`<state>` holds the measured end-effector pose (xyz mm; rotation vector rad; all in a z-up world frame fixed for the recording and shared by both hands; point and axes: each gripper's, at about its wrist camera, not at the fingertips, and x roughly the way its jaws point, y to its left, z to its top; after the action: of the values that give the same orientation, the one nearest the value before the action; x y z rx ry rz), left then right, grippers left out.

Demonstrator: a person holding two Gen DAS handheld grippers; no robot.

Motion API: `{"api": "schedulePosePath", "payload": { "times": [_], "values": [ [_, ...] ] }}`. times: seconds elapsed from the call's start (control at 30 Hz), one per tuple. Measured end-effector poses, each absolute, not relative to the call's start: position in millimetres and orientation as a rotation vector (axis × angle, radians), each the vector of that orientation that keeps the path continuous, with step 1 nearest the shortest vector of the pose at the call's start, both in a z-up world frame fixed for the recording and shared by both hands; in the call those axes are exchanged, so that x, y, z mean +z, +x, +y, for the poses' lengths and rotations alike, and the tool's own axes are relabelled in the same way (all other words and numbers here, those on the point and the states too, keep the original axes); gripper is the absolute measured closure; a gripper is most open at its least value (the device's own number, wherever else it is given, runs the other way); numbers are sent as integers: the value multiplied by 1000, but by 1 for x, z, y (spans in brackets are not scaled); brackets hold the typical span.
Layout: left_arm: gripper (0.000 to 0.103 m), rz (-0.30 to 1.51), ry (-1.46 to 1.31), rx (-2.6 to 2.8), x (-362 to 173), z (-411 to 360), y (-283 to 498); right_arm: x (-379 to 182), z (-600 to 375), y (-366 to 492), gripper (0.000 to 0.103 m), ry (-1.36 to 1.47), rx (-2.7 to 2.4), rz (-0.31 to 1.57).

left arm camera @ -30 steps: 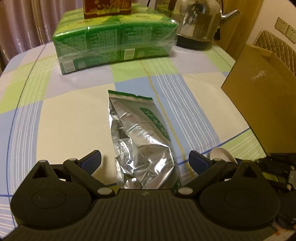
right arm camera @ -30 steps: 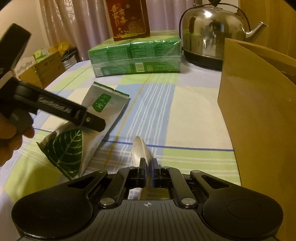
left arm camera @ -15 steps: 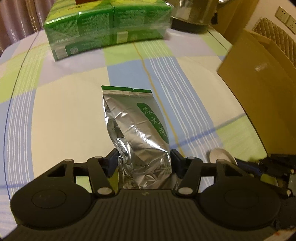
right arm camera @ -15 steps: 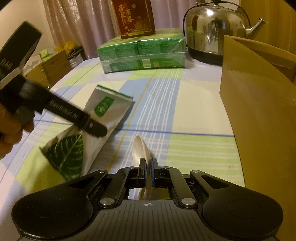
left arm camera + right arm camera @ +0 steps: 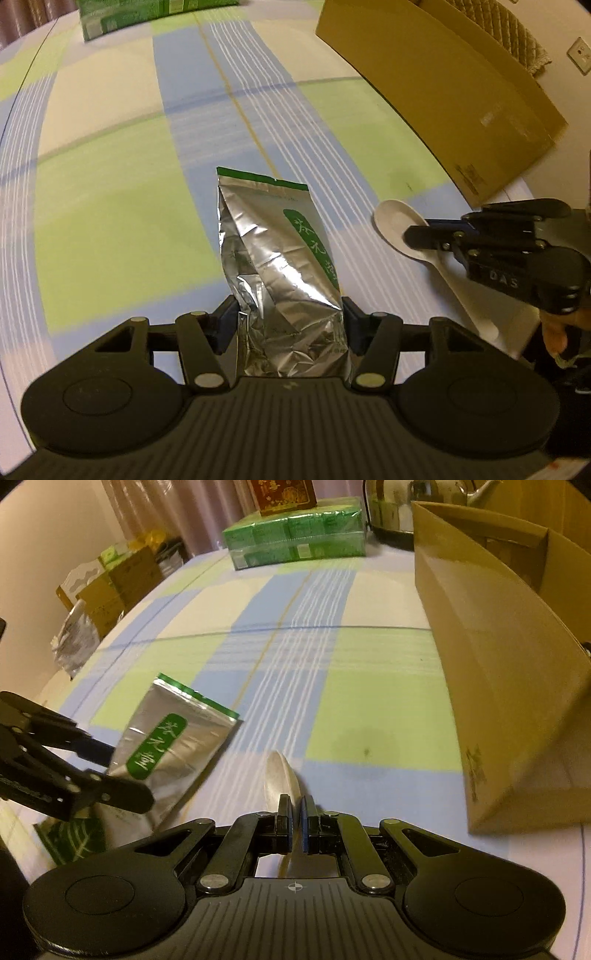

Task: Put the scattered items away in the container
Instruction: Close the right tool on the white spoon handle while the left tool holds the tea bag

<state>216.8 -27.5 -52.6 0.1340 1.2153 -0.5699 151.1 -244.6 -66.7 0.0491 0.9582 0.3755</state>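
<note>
Left gripper: jaws pinching the lower part of the silver foil tea pouch, pads pressed on both sides, green-edged top pointing away over the checked cloth of the worktop. Right gripper: jaws pressed together on the handle of the white spoon, bowl sticking out ahead. Brown cardboard box standing open just right of both, apart from pouch and spoon.

Pouch base hidden behind the left gripper's body; spoon handle mostly hidden between the right jaws. Kettle and red box cut off at the top edge; green wrapped pack beneath the red box. Print on the pouch label too small to read.

Against a second ago: left jaws then spread wide beside the pouch, now clamped on it; pouch lifted and nearer the box; spoon grip unchanged.
</note>
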Motion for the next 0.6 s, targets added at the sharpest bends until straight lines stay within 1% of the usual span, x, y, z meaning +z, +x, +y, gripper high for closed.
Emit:
{"api": "schedulePosePath", "payload": {
  "times": [0.13, 0.17, 0.2, 0.27, 0.3, 0.4, 0.47, 0.6],
  "values": [
    [46, 1199, 127, -532, -53, -21, 204, -65, -244, 138, 99, -6, 337, 922],
    [45, 1196, 123, -521, -53, -20, 203, -65, -243, 134, 93, -21, 327, 914],
    [43, 1188, 127, -512, -51, -19, 202, -65, -242, 132, 86, -33, 322, 909],
    [42, 1169, 133, -500, -48, -19, 199, -65, -240, 128, 51, -52, 319, 895],
    [41, 1165, 127, -495, -48, -18, 200, -65, -238, 125, 48, -62, 318, 885],
    [38, 1147, 120, -488, -44, -17, 199, -67, -233, 123, 48, -62, 322, 877],
    [33, 1141, 108, -482, -42, -17, 200, -69, -226, 125, 48, -80, 317, 864],
    [30, 1129, 118, -463, -42, -19, 200, -76, -215, 129, 48, -116, 287, 855]
  ]
}}
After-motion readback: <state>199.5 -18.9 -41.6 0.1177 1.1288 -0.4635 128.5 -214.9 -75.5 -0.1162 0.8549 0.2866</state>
